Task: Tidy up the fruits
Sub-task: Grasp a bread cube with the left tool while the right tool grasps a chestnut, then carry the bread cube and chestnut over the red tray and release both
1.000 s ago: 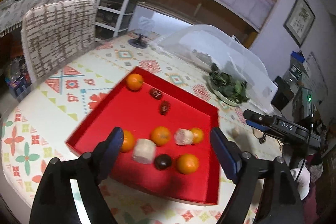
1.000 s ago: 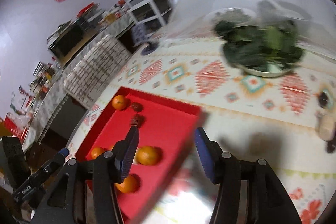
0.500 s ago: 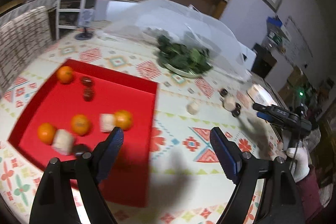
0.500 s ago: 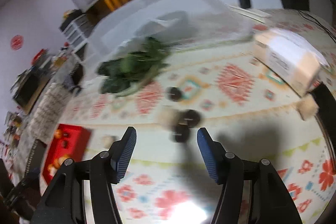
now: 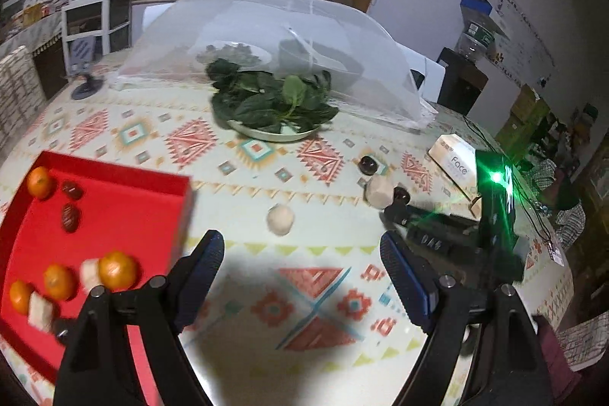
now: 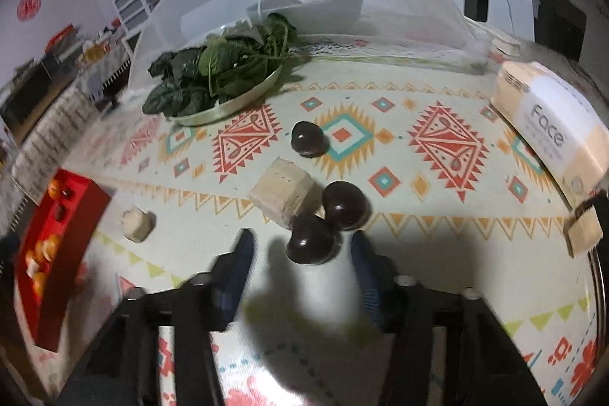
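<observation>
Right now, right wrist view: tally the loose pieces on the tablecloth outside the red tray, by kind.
dark round fruits: 3
pale chunks: 3
Total: 6

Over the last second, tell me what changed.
Both views swung from the red tray to the loose pieces. The right hand-held gripper came down around the nearest dark fruit, jaws closing, not yet pressing. The left hand-held gripper stayed open and empty. Tray contents look unchanged.
</observation>
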A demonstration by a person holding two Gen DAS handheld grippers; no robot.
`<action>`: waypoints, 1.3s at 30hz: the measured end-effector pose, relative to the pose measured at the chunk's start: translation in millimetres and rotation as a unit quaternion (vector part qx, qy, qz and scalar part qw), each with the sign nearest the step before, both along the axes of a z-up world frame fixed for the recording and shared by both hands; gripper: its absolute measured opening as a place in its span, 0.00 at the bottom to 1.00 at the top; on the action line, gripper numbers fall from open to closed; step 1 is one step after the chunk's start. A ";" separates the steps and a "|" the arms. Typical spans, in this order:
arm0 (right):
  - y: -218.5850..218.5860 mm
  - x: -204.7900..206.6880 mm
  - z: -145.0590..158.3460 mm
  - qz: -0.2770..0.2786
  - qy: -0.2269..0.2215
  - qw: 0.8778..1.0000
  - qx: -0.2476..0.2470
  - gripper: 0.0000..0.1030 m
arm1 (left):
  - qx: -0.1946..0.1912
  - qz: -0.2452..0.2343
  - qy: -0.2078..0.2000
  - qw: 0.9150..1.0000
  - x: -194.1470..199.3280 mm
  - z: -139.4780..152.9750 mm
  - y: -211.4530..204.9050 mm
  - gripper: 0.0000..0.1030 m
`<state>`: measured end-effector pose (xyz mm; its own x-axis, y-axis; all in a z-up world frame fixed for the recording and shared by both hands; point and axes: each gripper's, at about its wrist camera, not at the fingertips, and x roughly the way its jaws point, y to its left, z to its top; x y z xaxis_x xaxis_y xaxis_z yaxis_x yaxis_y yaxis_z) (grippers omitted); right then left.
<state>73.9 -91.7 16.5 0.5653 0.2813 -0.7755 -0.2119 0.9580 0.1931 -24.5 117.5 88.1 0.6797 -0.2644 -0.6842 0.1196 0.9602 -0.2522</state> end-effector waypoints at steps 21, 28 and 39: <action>-75.4 -23.7 17.7 -0.055 -0.025 0.994 0.091 0.26 | 0.051 -0.142 0.042 0.988 119.4 -64.6 -127.1 0.80; -74.0 -22.4 14.2 -0.046 -0.017 0.993 0.106 0.26 | 0.053 -0.159 0.053 0.984 130.8 -82.1 -141.6 0.52; -69.3 -21.8 9.2 -0.038 -0.015 0.993 0.112 0.26 | 0.027 -0.115 0.023 0.993 93.9 -53.8 -106.3 0.35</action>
